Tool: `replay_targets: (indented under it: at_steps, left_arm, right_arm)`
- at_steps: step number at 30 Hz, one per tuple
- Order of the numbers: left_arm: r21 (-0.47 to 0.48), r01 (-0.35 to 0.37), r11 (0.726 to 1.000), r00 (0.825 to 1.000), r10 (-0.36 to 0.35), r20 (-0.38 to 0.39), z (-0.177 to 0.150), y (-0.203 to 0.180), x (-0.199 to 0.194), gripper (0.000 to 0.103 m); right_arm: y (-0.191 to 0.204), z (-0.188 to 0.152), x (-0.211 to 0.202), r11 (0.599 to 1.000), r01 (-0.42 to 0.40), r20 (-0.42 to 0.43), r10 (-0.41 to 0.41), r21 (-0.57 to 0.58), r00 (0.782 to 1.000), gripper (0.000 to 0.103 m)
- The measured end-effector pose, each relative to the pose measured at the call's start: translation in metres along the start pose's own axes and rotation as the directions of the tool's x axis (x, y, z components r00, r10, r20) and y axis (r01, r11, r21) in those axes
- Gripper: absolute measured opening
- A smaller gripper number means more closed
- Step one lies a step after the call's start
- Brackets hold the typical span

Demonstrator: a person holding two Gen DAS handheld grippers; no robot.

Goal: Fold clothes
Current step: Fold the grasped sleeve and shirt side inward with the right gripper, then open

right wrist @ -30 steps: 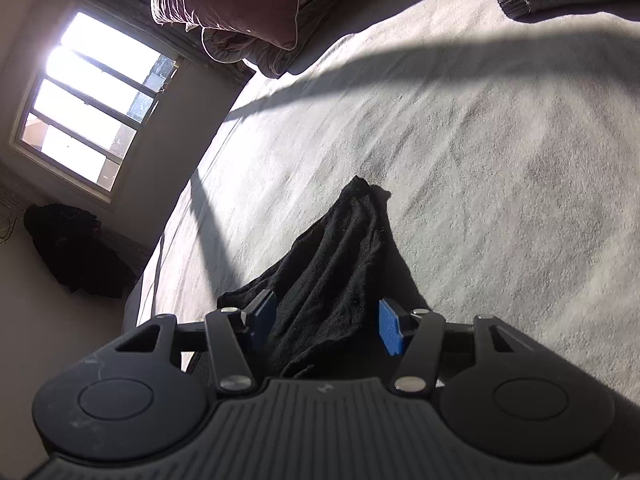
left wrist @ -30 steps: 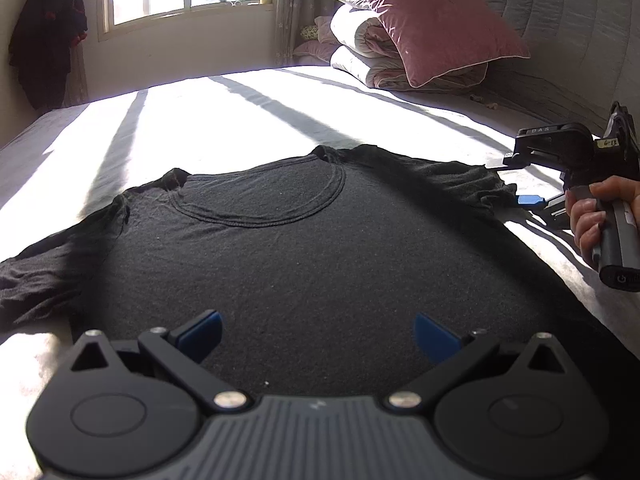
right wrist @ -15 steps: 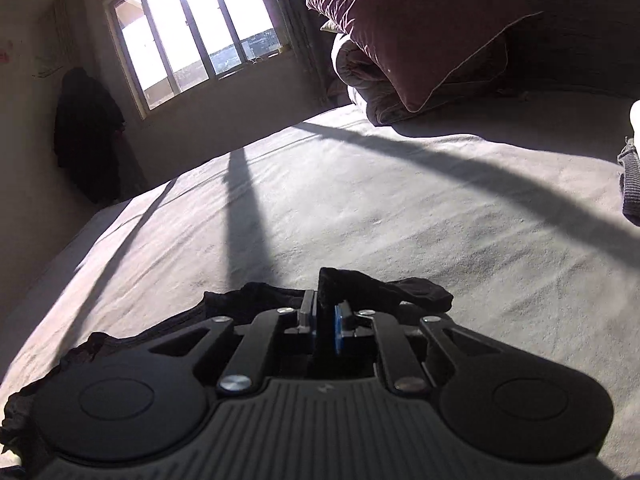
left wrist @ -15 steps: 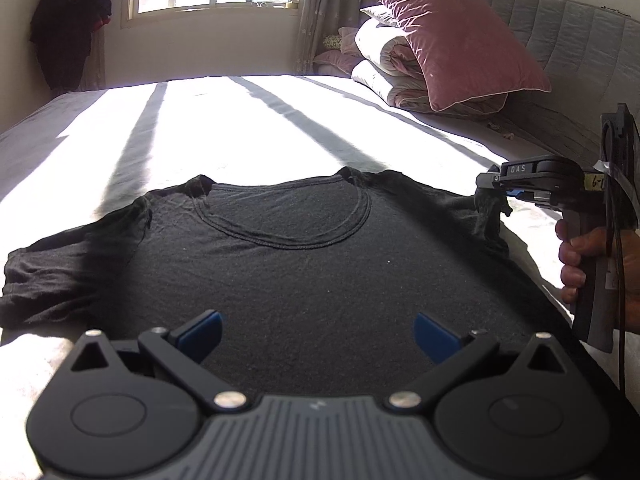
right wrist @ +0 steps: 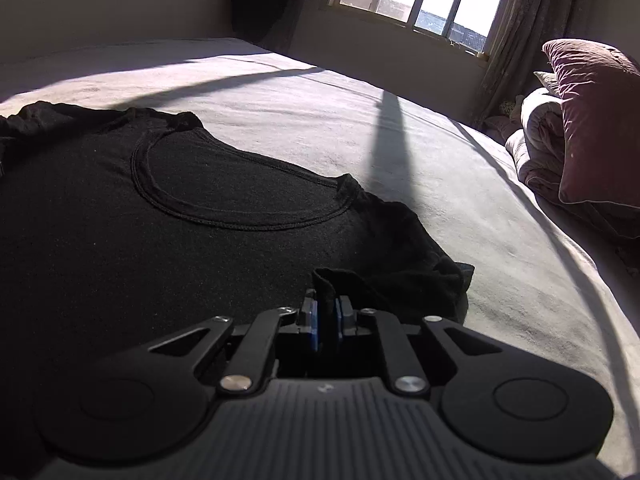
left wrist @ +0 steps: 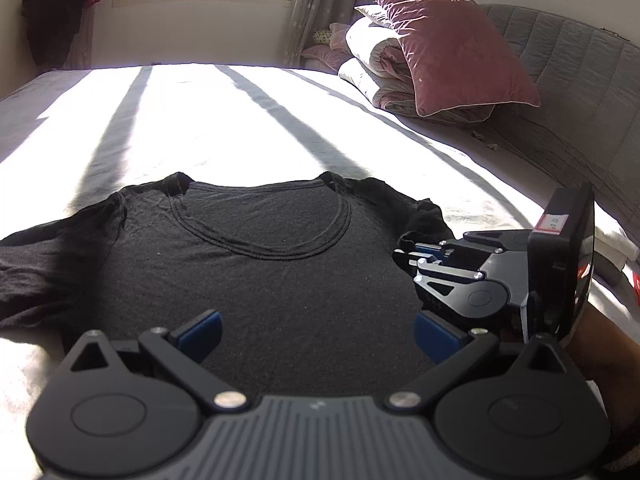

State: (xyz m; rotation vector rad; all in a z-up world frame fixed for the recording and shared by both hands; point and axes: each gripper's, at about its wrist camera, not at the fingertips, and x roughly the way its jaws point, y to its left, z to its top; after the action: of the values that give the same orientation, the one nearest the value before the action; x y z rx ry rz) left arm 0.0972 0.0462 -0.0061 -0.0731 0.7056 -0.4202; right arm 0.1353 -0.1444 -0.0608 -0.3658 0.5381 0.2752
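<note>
A black T-shirt [left wrist: 260, 280] lies flat on the bed, neckline away from me, and shows again in the right wrist view [right wrist: 120, 240]. My left gripper [left wrist: 316, 324] hovers open over the shirt's lower body with nothing between its blue pads. My right gripper [right wrist: 327, 312] pinches the bunched right sleeve [right wrist: 332, 280] between its pads; its jaws are opening slightly with the cloth still between them. In the left wrist view the right gripper [left wrist: 412, 248] sits at the shirt's right shoulder, the sleeve drawn inward. The left sleeve [left wrist: 36, 264] lies spread out.
The pale bed sheet [left wrist: 240, 120] stretches beyond the collar with sun stripes. A pink pillow [left wrist: 448, 40] rests on a folded duvet [left wrist: 372, 64] against the grey headboard [left wrist: 580, 100] at the right. A dark garment [left wrist: 60, 8] hangs on the far wall by the window.
My right gripper shut on the right sleeve, rolled upright and carried it leftward onto the shirt's shoulder. The left gripper stayed open and shifted only slightly.
</note>
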Motion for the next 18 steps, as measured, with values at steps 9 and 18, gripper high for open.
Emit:
replay_targets:
  at_steps: [9, 18]
  left_arm:
    - [0.084, 0.131, 0.988, 0.990, -0.125, -0.067, 0.071, -0.031, 0.084, 0.102]
    - [0.122, 0.268, 0.956, 0.960, -0.255, -0.115, 0.092, -0.081, 0.147, 0.084]
  right_arm:
    - [-0.037, -0.008, -0.005, 0.956, -0.195, 0.060, 0.186, 0.221, 0.981, 0.038]
    - [-0.095, -0.027, 0.000, 0.692, -0.494, 0.193, 0.469, 0.526, 0.862, 0.063]
